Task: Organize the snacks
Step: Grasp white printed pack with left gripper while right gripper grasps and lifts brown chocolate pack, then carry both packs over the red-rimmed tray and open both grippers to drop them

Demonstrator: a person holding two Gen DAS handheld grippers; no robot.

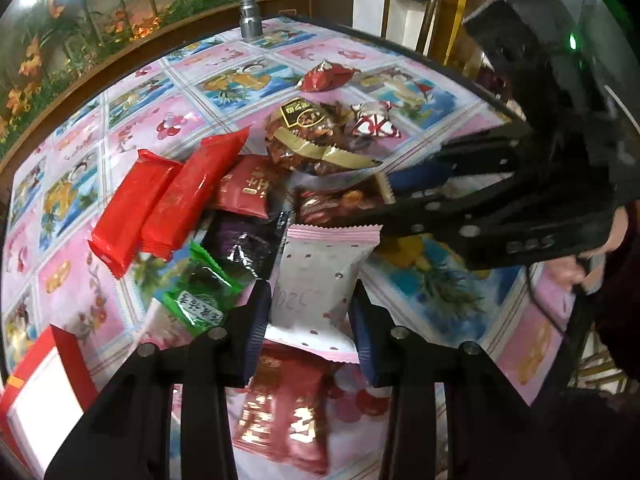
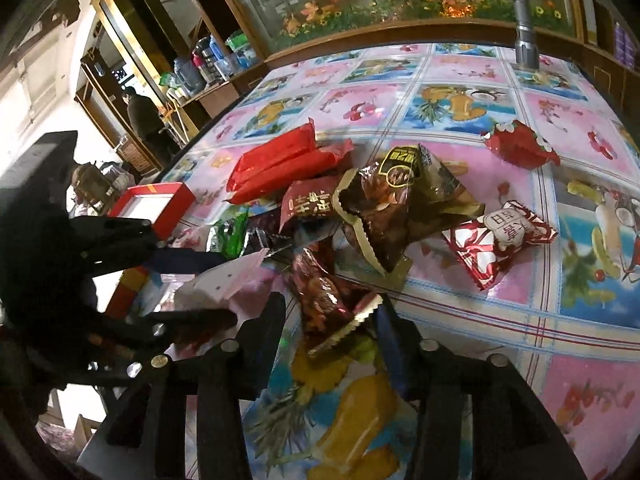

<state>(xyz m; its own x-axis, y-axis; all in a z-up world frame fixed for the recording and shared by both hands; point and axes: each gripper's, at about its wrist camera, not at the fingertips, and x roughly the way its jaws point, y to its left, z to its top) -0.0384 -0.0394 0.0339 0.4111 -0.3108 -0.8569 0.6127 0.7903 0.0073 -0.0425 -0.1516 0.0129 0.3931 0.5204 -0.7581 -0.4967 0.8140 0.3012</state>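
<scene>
Left gripper [image 1: 310, 308] jaws pinch a crinkly pink-white packet [image 1: 320, 280]; right gripper [image 2: 332, 320] jaws clasp a glossy brown wrapper [image 2: 324, 300].

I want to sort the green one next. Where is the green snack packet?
In the left wrist view, the green snack packet lies left of the left tongs, beside the black packet.

Snack packets [image 1: 256, 184] lie heaped on the table [image 1: 460, 304].
</scene>
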